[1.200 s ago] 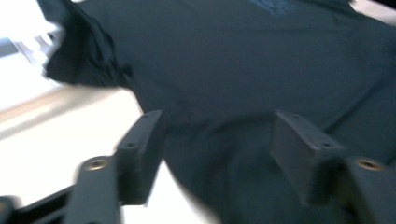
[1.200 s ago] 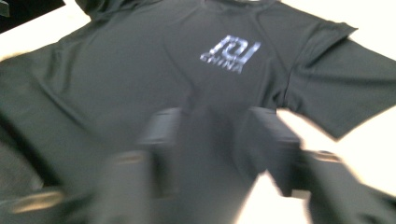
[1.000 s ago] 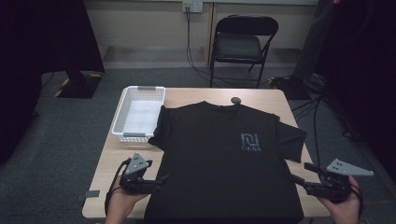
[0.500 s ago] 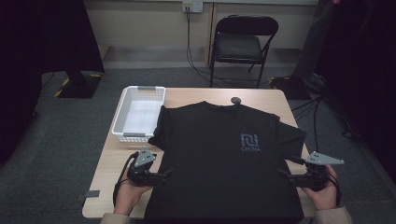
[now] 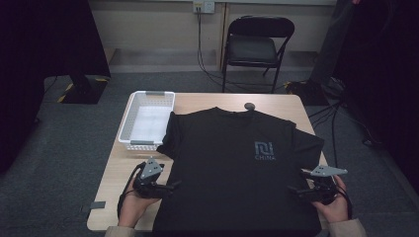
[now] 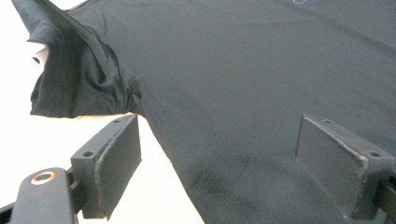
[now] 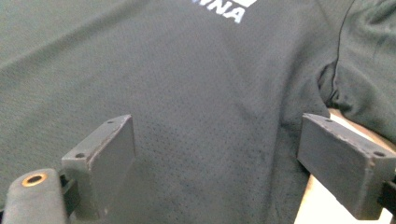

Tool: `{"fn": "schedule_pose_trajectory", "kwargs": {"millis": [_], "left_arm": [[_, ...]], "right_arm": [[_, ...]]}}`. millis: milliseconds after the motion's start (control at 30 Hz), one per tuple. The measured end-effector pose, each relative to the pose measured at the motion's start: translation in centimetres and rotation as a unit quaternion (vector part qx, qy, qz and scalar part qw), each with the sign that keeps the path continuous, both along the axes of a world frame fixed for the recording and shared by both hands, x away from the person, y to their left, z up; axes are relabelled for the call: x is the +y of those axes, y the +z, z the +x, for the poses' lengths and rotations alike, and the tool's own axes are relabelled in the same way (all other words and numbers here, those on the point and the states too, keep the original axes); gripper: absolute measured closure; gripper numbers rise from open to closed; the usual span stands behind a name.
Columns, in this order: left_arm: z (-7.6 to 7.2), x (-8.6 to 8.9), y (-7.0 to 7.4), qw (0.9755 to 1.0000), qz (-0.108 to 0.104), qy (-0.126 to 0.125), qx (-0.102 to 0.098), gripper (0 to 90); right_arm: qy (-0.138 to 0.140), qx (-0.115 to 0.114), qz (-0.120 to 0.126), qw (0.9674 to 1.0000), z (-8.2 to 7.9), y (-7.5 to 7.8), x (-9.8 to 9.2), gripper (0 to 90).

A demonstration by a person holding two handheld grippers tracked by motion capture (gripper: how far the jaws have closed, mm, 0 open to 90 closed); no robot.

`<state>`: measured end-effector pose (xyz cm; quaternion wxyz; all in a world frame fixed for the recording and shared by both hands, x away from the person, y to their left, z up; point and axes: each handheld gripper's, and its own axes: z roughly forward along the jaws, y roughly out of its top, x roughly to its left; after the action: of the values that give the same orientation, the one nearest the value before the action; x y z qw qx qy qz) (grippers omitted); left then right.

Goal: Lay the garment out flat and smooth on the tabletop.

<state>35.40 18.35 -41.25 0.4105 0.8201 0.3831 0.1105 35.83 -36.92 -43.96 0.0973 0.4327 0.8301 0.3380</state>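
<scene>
Black T-shirt (image 5: 232,168) with grey chest logo, flat and face-up, spread across the wooden table (image 5: 197,101).

The T-shirt (image 5: 232,168) lies flat on the table (image 5: 276,101), with the basket (image 5: 146,118) at its left.

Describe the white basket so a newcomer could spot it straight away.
Start at the wooden table, mostly covered by a black T-shirt. At the table's far left corner sits the white basket, its near right corner tucked under the shirt's sleeve. It is the one pale, walled, slotted container there.
</scene>
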Motion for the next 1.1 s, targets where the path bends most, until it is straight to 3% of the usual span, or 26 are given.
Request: {"fn": "schedule_pose_trajectory", "kwargs": {"millis": [333, 1100], "left_arm": [[-0.1, 0.8, -0.4, 0.9999, 0.003, -0.013, 0.007, 13.9], [-0.5, 3.3, -1.1, 0.9990, 0.000, -0.030, 0.033, 13.9]], "right_arm": [[0.007, -0.007, -0.031, 0.9995, -0.1, -0.1, 0.5, 8.8], [0.006, -0.007, -0.031, 0.9995, -0.1, -0.1, 0.5, 8.8]]}}
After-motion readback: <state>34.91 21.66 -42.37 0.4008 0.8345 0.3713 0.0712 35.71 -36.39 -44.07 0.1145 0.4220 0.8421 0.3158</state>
